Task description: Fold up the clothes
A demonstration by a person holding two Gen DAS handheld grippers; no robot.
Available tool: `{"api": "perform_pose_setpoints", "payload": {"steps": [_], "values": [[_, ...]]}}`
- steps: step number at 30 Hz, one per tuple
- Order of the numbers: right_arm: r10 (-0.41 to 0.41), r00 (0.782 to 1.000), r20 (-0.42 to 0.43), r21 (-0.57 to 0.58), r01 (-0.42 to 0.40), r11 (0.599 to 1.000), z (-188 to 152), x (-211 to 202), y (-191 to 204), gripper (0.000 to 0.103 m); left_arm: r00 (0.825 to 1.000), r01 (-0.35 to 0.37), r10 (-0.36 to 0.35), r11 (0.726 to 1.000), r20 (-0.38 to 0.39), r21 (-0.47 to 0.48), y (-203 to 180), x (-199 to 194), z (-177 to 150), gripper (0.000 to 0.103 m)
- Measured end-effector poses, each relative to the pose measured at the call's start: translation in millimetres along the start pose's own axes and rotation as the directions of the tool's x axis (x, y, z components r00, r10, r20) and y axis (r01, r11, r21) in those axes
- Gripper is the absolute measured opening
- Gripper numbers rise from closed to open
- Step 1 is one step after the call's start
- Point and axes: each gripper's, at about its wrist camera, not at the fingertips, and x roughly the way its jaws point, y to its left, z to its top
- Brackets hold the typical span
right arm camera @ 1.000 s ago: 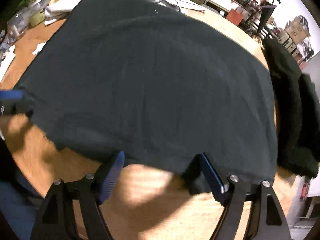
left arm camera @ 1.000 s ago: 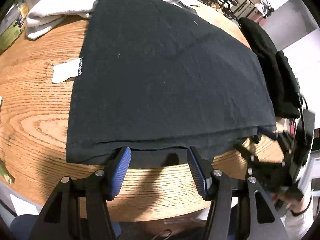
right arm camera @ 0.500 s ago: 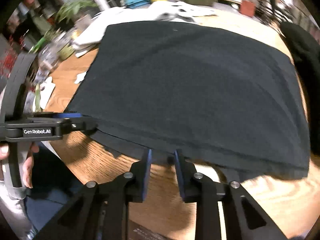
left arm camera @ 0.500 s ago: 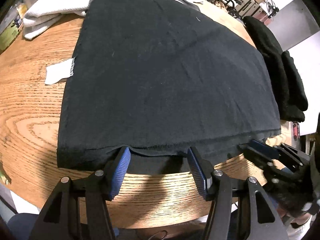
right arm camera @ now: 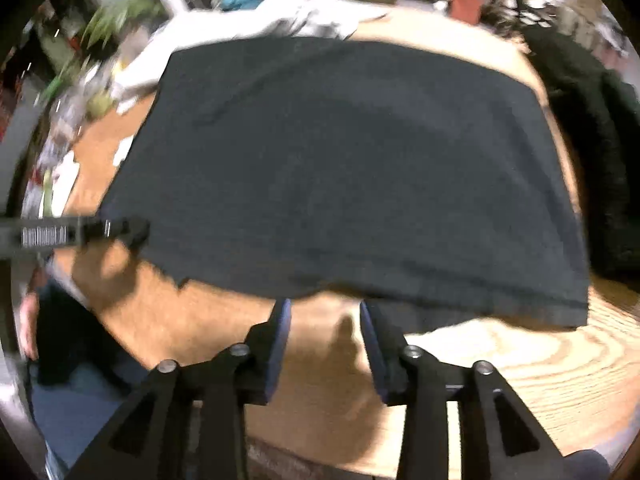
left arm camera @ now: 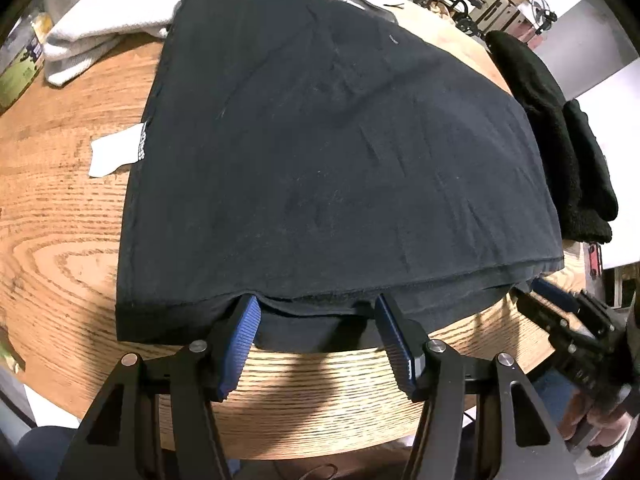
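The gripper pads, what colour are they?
Blue, ribbed pads, best seen in the left wrist view.

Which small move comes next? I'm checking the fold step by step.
Probably slide the left gripper forward and close on the black shirt hem: its jaws straddle that near edge unclamped, while the right gripper, jaws opening, sits just short of it.

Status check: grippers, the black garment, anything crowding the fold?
Left gripper open at the black garment's near hem. Right gripper opening, nothing between its pads. Garment flat on the wooden table. Dark knit pile along its right edge.
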Motion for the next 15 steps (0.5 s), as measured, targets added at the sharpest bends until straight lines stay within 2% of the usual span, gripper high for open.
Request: {"api": "perform_pose_setpoints", "payload": {"steps": [2, 4, 5, 6, 7, 8, 13, 14, 15], "values": [[0.003, 1.0, -0.025, 0.034, -0.002, 0.999, 3.6, 5.6, 0.7, 0.065, 1.0, -0.001, 0.001, 1.0, -0.001, 0.002, 5.8, -5.0, -1.2, 0.063], [0.025, 0.997, -0.071, 0.069, -0.02, 0.997, 9.7, 17.1, -1.2, 0.054, 1.0, -0.002, 0.002, 1.0, -0.003, 0.004, 7.5, -0.2, -1.6, 0.063], [0.053, 0.996, -0.076, 0.096, -0.046, 0.994, 10.0, 20.1, -5.5, 0.038, 1.0, -0.001, 0.001, 1.0, -0.004, 0.005, 12.0, 11.4, -4.8, 0.063], [0.081, 0.993, -0.081, 0.123, -0.071, 0.99, 10.3, 23.1, -9.7, 0.027, 1.0, -0.001, 0.001, 1.0, -0.005, 0.004, 11.6, 12.6, -5.8, 0.063], [0.087, 0.994, -0.067, 0.129, -0.078, 0.989, 10.8, 20.1, -12.4, 0.021, 1.0, -0.002, 0.002, 1.0, -0.005, 0.005, 10.3, 16.7, -9.1, 0.063], [0.086, 0.995, -0.047, 0.129, -0.079, 0.988, 11.5, 15.2, -14.5, 0.002, 1.0, -0.003, 0.003, 1.0, -0.005, 0.006, 9.5, 22.1, -11.7, 0.063], [0.088, 0.996, 0.033, 0.137, -0.091, 0.986, 12.3, -10.9, -22.7, 0.003, 1.0, 0.001, -0.001, 1.0, 0.0, 0.012, 8.0, 38.1, -12.1, 0.063], [0.076, 0.996, 0.056, 0.151, -0.084, 0.985, 12.5, -18.7, -26.5, 0.009, 1.0, 0.001, -0.002, 1.0, 0.003, 0.014, 7.2, 38.9, -11.9, 0.063], [0.061, 0.995, 0.084, 0.164, -0.074, 0.984, 13.7, -27.4, -31.2, 0.041, 1.0, 0.002, -0.002, 1.0, 0.006, 0.015, 6.8, 39.4, -11.7, 0.063]]}}
